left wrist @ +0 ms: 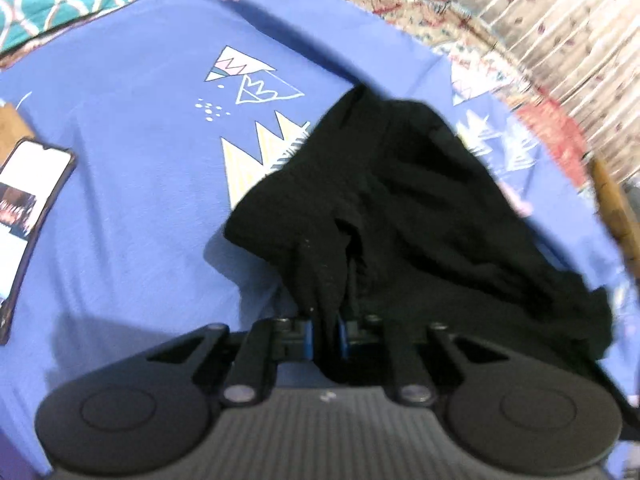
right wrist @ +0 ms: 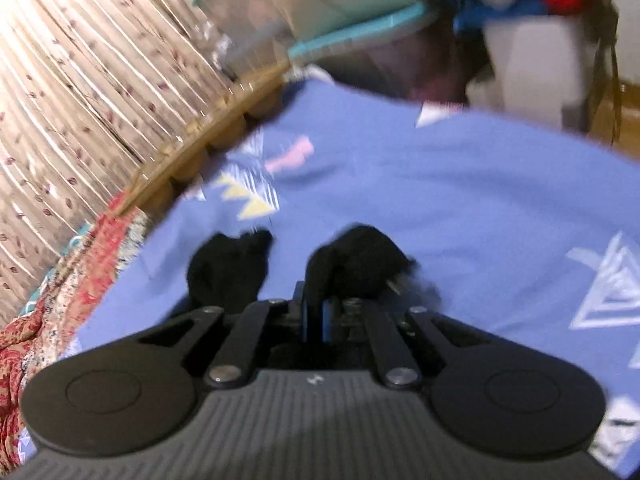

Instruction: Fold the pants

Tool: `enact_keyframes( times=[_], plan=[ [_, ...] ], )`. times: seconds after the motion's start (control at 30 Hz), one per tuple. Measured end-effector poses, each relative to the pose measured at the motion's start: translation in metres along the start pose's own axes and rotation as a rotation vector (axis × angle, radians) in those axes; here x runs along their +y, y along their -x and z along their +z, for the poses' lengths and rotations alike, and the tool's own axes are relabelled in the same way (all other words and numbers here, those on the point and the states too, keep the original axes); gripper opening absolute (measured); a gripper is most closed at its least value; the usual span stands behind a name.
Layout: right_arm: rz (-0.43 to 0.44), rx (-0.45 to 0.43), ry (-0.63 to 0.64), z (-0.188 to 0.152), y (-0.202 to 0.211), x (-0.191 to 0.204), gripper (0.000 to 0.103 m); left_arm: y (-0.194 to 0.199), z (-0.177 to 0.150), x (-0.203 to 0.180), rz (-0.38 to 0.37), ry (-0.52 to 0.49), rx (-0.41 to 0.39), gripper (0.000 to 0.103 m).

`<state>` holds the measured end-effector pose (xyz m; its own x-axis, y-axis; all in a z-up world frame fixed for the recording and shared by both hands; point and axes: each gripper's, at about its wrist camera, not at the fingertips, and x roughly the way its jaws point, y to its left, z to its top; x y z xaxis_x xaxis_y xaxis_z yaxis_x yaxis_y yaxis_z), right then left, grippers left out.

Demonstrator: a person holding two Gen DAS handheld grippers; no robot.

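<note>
Black pants [left wrist: 400, 208] lie bunched on a blue patterned bedsheet [left wrist: 132, 184], spreading from the middle toward the right in the left wrist view. My left gripper [left wrist: 326, 332] is shut on a fold of the pants, the cloth pinched between its blue pads. In the right wrist view, my right gripper [right wrist: 316, 316] is shut on another bunch of the black pants [right wrist: 356, 256], with a second lump of the cloth to its left. Both pictures are blurred.
A phone [left wrist: 28, 216] with its screen lit lies on the sheet at the left. A red patterned quilt [right wrist: 52, 280] and a wooden bed edge [right wrist: 200, 152] run beside a pleated curtain [right wrist: 80, 80]. A clear bin with a teal rim [right wrist: 320, 8] stands beyond the bed.
</note>
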<state>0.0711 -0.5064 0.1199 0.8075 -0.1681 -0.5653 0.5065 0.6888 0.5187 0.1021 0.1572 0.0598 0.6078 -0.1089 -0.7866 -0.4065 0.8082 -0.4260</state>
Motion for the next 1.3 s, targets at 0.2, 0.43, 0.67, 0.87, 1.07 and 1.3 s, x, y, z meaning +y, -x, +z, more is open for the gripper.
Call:
enact_keyframes(
  times=[0.2,0.43,0.67,0.87,1.07,1.3],
  plan=[
    [-0.012,-0.045,0.016,0.013,0.055,-0.035,0.009,0.058,-0.005,0.042,-0.059,-0.005,-0.022,0.009],
    [-0.308,0.154,0.015,-0.067,0.022,-0.123,0.012,0.017,-0.075,0.054,0.135,-0.193,0.105,0.017],
    [-0.291,-0.057,-0.083,-0.066,0.058,-0.131,0.052,0.063,-0.077,0.028,0.094,-0.345,-0.050,0.049],
    [-0.228,-0.153,0.118,-0.062,0.083,-0.102,0.052,0.106,-0.059,0.050,0.093,-0.261,-0.221,0.049],
    [-0.012,-0.013,0.334,-0.104,0.071,-0.029,0.050,0.077,-0.060,-0.004,0.014,-0.399,-0.178,0.047],
    [0.171,0.168,0.490,-0.162,0.033,0.077,0.051,0.017,-0.062,-0.065,-0.077,-0.516,-0.161,0.049]
  ],
)
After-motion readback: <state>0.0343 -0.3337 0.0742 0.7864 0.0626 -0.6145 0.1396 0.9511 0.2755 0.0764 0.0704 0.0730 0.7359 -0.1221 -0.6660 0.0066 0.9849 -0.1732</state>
